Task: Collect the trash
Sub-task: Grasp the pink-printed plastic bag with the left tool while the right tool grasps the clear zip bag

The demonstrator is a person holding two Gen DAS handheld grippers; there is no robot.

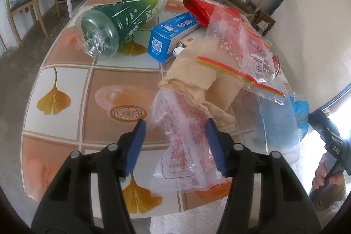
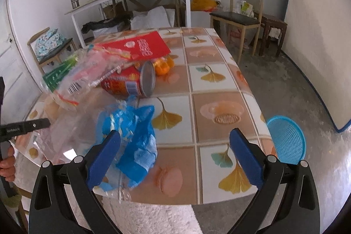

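With our left tool (image 1: 175, 124) spread around the limp, slippery printed plastic bag (image 1: 186, 146), apparently untouched, we pinch its gathered middle.

We see a glossy, smooth tabletop (image 1: 72, 84) carrying a clear plastic bottle (image 1: 118, 21) and crinkly transparent plastic bags (image 1: 186, 144). The can (image 2: 131, 82) has a shiny metal end, and the box (image 1: 173, 33) is matt cardboard.

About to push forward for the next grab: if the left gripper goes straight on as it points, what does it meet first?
Most likely the clear bag with red print, which already lies between the open fingers of the left gripper. Beyond it sits the crumpled tan paper. Depth is hard to judge through the fisheye.
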